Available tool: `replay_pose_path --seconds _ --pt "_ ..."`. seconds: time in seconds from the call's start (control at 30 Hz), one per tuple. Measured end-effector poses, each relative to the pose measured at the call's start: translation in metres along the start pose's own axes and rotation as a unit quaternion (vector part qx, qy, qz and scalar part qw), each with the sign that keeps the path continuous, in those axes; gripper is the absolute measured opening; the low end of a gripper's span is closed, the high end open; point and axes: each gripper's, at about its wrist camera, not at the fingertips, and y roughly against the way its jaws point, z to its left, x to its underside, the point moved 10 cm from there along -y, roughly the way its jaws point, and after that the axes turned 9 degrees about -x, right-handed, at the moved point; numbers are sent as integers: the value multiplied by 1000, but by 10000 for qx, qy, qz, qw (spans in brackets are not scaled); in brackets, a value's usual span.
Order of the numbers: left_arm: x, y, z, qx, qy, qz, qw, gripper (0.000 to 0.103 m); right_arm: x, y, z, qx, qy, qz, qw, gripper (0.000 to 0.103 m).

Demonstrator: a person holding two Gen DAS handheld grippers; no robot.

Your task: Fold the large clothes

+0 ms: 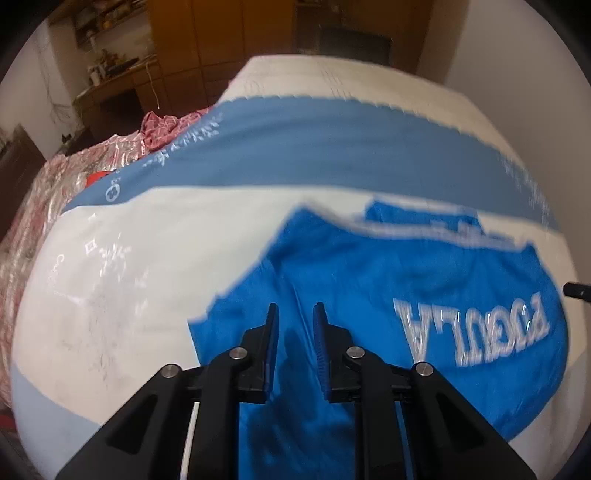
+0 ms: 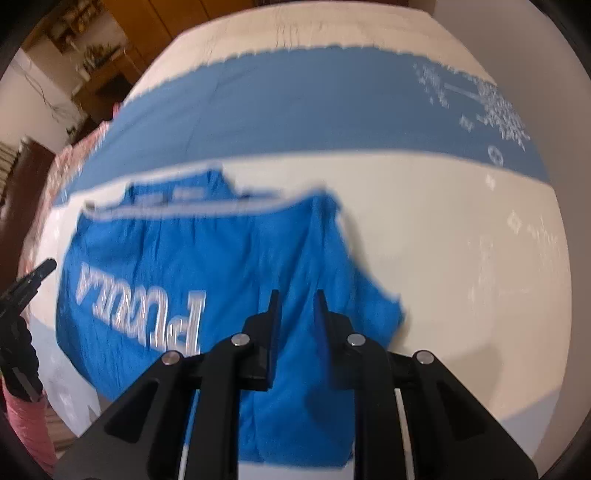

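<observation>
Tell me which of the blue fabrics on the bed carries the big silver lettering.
The bright blue shirt, lying right under both grippers. The duller blue band of the bedcover beyond it has only small white snowflake prints near its ends.

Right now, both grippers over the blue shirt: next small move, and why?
Probably lower the left gripper onto the blue shirt's near-left sleeve edge and pinch. Both grippers stand open, nothing between the fingers; the right gripper hovers likewise, and the shirt lies spread.

A home bedroom: bed (image 1: pixel 332 85) (blue-and-white cover), wooden wardrobe (image 1: pixel 221 44), cluttered shelves (image 1: pixel 110 22).
</observation>
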Motion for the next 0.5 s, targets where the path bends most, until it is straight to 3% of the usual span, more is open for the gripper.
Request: replay_pose_path --seconds 0.2,0.37,0.5 --pt "30 -31 -15 -116 -161 290 9994 20 25 -35 -7 75 -175 182 9997 15" --pt "32 -50 -14 -148 -156 173 9996 22 19 -65 -22 -347 -549 52 9979 12" --pt "33 -49 -15 -231 -195 149 9994 22 17 -62 -20 -186 -490 42 9986 12"
